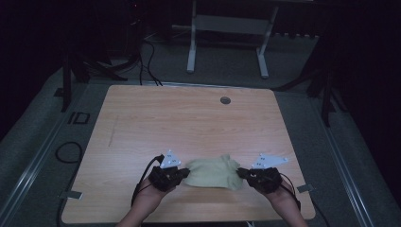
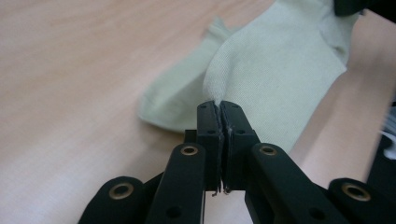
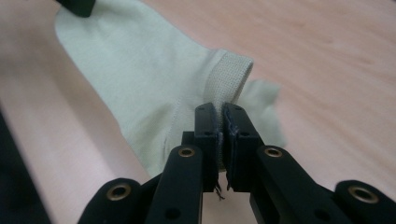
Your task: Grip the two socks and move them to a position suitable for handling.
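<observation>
The left gripper (image 2: 219, 109) and right gripper (image 3: 219, 112) are each pinching, jaws closed tight, an opposite end of a pale green sock (image 1: 211, 171), which is hanging stretched between them near the worktop's (image 1: 189, 118) front edge. Keeping both ends level and the pull even is what should hold it flat. The right gripper view is showing the ribbed cuff (image 3: 231, 74) beside its jaws; from the high view, the sock is possibly folded or paired.
</observation>
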Motion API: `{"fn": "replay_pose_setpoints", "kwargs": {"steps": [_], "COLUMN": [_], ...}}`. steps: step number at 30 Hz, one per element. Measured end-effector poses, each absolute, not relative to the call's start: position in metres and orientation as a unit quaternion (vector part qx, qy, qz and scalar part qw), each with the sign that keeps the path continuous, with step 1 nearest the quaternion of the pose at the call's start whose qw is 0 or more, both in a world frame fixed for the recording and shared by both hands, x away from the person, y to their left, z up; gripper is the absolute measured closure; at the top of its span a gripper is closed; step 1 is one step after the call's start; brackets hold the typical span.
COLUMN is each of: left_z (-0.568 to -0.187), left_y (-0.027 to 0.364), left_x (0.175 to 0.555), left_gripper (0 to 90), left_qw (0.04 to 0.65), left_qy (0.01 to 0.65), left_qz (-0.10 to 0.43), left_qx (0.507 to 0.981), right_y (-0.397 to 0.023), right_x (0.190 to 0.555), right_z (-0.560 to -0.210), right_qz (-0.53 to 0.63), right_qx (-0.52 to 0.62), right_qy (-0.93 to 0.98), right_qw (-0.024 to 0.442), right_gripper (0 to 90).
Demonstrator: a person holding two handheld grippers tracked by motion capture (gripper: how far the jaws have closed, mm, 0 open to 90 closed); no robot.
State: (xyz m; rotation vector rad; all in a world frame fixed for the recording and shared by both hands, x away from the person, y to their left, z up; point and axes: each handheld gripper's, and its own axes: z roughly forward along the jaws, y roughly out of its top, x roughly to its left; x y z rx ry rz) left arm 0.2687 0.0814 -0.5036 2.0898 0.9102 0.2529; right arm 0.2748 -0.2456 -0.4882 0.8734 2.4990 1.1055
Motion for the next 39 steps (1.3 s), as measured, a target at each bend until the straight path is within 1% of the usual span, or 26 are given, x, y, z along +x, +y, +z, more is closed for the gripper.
{"fn": "replay_pose_setpoints", "kwargs": {"steps": [3, 6, 15, 22, 31, 34, 36, 38, 39], "left_z": [-0.499, -0.5, -0.534, -0.55, -0.559, -0.559, -0.559, -0.56, -0.56], "left_y": [0.077, 0.073, 0.066, 0.071, 0.07, 0.07, 0.07, 0.069, 0.069], "left_x": [0.282, 0.293, 0.313, 0.315, 0.318, 0.32, 0.323, 0.326, 0.326], "left_gripper": [87.3, 87.3, 87.2, 87.0, 86.2, 84.8, 80.3, 75.0, 74.0], "left_qw": [0.405, 0.399, 0.377, 0.367, 0.366, 0.367, 0.366, 0.367, 0.367], "left_qy": [0.365, 0.368, 0.391, 0.406, 0.41, 0.412, 0.416, 0.417, 0.417], "left_qz": [0.107, 0.107, 0.075, 0.071, 0.073, 0.077, 0.078, 0.08, 0.08], "left_qx": [0.831, 0.833, 0.836, 0.834, 0.832, 0.831, 0.829, 0.828, 0.828], "right_y": [-0.246, -0.248, -0.25, -0.246, -0.242, -0.242, -0.241, -0.238, -0.238], "right_x": [0.292, 0.309, 0.341, 0.345, 0.35, 0.353, 0.356, 0.36, 0.36], "right_z": [-0.487, -0.491, -0.523, -0.539, -0.549, -0.549, -0.549, -0.548, -0.548], "right_qz": [0.374, 0.368, 0.34, 0.333, 0.325, 0.325, 0.322, 0.318, 0.318], "right_qx": [0.311, 0.323, 0.358, 0.364, 0.366, 0.367, 0.368, 0.366, 0.366], "right_qy": [0.863, 0.863, 0.865, 0.867, 0.868, 0.867, 0.868, 0.87, 0.87], "right_qw": [0.136, 0.125, 0.091, 0.071, 0.081, 0.086, 0.091, 0.089, 0.089], "right_gripper": [85.0, 85.0, 84.8, 84.2, 83.0, 82.3, 80.8, 76.2, 76.2]}}
